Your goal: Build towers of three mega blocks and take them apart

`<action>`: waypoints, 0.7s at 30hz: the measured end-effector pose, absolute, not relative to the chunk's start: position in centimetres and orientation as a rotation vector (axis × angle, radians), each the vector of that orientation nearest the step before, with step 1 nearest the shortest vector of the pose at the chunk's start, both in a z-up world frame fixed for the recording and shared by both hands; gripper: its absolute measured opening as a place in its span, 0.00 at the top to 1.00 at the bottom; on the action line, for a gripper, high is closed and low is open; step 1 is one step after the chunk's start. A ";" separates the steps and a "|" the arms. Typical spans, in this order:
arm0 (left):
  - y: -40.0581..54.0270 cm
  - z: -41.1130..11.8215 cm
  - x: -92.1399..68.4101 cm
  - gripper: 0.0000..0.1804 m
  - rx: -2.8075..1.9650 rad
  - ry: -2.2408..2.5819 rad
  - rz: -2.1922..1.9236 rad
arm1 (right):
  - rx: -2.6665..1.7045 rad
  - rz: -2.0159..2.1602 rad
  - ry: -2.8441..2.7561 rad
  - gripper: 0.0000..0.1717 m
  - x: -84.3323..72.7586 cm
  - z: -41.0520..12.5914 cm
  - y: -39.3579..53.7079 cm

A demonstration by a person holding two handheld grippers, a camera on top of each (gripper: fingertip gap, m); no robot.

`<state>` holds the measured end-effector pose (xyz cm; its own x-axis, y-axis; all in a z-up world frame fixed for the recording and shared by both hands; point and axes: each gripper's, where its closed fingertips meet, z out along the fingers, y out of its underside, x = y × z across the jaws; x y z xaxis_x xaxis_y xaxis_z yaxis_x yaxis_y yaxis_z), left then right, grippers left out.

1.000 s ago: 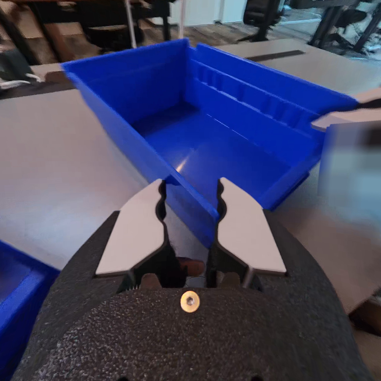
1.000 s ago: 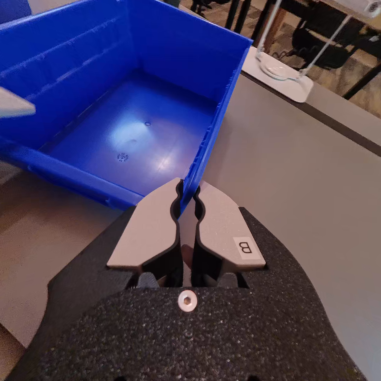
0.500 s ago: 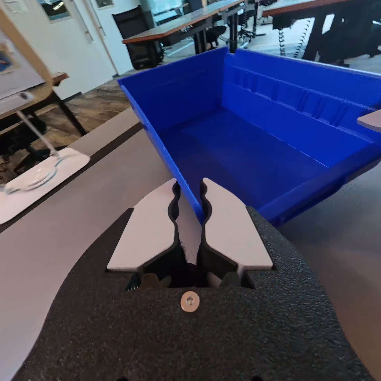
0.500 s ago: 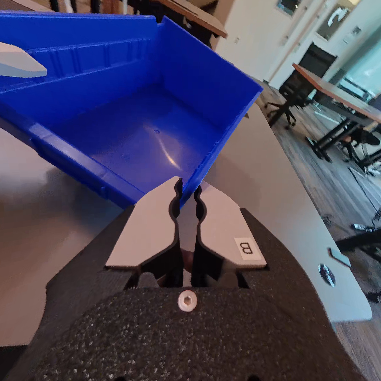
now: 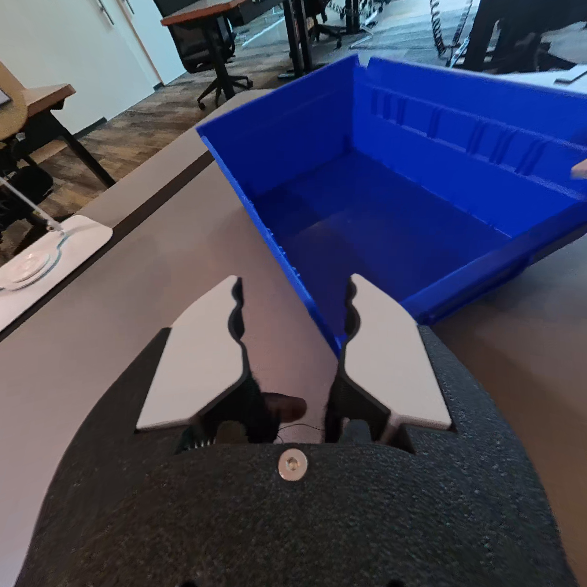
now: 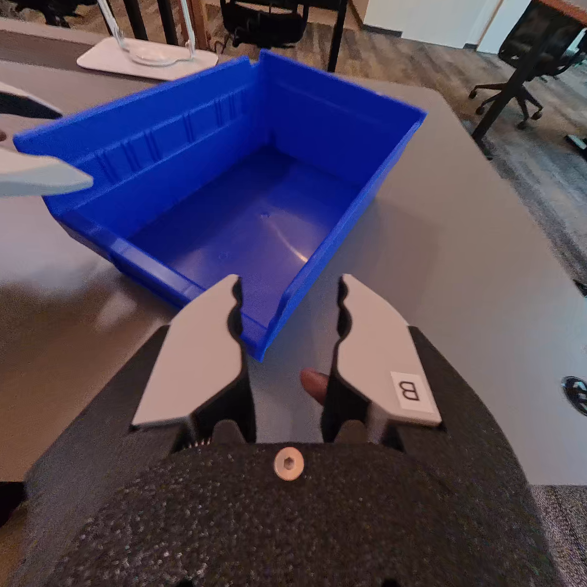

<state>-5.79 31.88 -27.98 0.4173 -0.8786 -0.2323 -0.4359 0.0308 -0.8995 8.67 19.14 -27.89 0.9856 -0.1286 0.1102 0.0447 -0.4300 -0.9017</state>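
Moments after both tools let go, the left gripper and the right gripper stand with jaws spread wide and nothing between the pads; half a second earlier each was pinched narrow on a front corner wall of the blue storage bin, one at either corner. That bin, which a second ago was being swung around, now sits flat on the grey table, its near side walls just ahead of each set of fingers. One bin is in view, and its floor is bare; a second blue bin glimpsed a second ago at the left is out of frame. Two grippers show, the left one's fingertips poking in at the edge of the right wrist view. No mega blocks appear anywhere, so tower building looks either finished or not yet started.
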 end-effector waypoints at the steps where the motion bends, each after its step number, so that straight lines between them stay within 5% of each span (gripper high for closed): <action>1: 31.8 -27.8 -6.4 0.61 -1.597 1.195 -0.490 | -1.988 -0.213 0.060 0.59 8.8 -27.0 19.0; 4: 30.9 -26.1 -9.1 0.57 -1.568 1.184 -0.453 | -1.883 -0.263 -0.014 0.47 7.4 -23.5 19.1; 14: 31.8 -17.7 -29.6 0.59 -1.641 0.888 -0.144 | -1.733 0.112 -0.423 0.50 -7.1 -18.2 25.0; 21: 34.3 -17.9 -53.7 0.61 -1.956 0.411 0.444 | -1.613 0.303 -0.629 0.52 -16.0 -15.7 28.7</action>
